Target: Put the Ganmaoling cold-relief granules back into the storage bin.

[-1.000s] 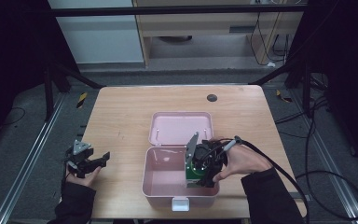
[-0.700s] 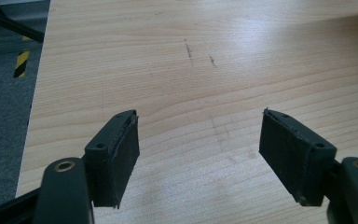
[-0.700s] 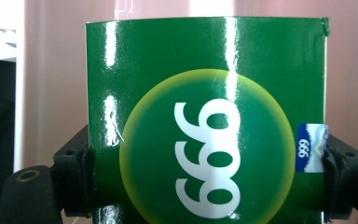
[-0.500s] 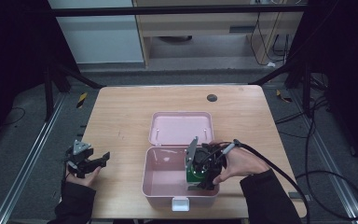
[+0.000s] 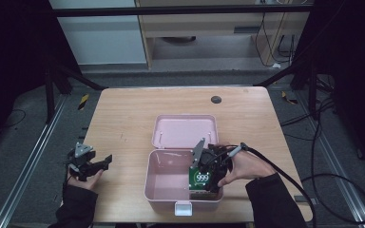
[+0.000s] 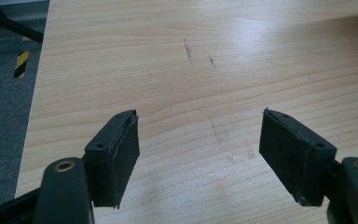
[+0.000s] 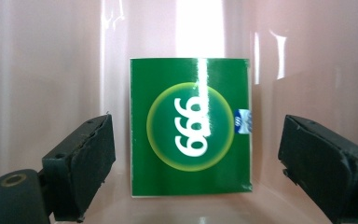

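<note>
From the high view, the right tongs (image 5: 208, 176) are down inside the pink box (image 5: 164, 179), at its right end, with the green packet (image 5: 200, 178) right beneath them near the front right corner; the box's lid (image 5: 184, 131) lies flipped open behind it on the bench (image 5: 123, 118). The left tongs (image 5: 95, 165) wait well apart at the left edge of the bench, doing nothing to steady the box, so a snag on the way out could drag or tip the light box, I'd say. Over to the left gripper view: jaws spread wide over bare wood, gripping nothing, with the bench's edge (image 6: 35, 93) close by on the left, so that hand could slip off the bench if it drifts. Now the right gripper view: the green packet (image 7: 191, 126) sits flat against the pink floor of the box (image 7: 42, 70), its white digits reading clearly, and the two jaws stand parted on either side of it with clear gaps, not touching it, so it's released. The risk here, as I judge it: the packet lies flush on a glossy surface, so if the jaws close again or brush its edges while lifting away, it could skate, tilt up against the wall, or get hooked back out.
</note>
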`<state>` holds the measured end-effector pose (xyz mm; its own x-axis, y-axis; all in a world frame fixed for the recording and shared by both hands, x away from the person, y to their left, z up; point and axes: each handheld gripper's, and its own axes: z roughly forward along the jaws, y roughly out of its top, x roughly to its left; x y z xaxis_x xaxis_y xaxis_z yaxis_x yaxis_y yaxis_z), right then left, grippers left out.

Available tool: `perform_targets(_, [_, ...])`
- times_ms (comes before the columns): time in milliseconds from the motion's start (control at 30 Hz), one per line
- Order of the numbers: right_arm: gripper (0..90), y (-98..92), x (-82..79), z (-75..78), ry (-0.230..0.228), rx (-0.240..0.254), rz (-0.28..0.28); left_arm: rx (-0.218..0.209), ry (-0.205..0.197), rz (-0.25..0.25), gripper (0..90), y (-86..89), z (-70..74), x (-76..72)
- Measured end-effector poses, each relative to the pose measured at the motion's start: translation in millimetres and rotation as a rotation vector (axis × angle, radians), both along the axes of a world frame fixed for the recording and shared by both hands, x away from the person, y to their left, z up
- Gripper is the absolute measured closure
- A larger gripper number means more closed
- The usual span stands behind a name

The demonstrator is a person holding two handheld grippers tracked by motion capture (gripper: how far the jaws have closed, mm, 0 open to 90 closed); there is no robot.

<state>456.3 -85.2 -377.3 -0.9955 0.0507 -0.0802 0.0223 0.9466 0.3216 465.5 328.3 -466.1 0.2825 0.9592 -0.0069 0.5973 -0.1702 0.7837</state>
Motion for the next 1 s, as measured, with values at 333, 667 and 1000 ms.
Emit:
perform_targets(333, [13.5, -18.4, -0.4, 26.6, -0.068, 0.15, -0.062, 0.001, 0.0, 0.001, 27.6, 0.1, -0.1, 0.0])
perform_targets(667, [14.0, -50.7, -1.5, 52.9, -0.231, 0.314, -0.211, 0.001, 0.002, -0.001, 27.6, 0.0, -0.4, -0.1])
perform_targets(1000, [10.4, -102.0, 2.2, 42.1, -0.342, 0.483, -0.503, 0.0, 0.005, -0.002, 27.6, -1.2, -1.4, 0.2])
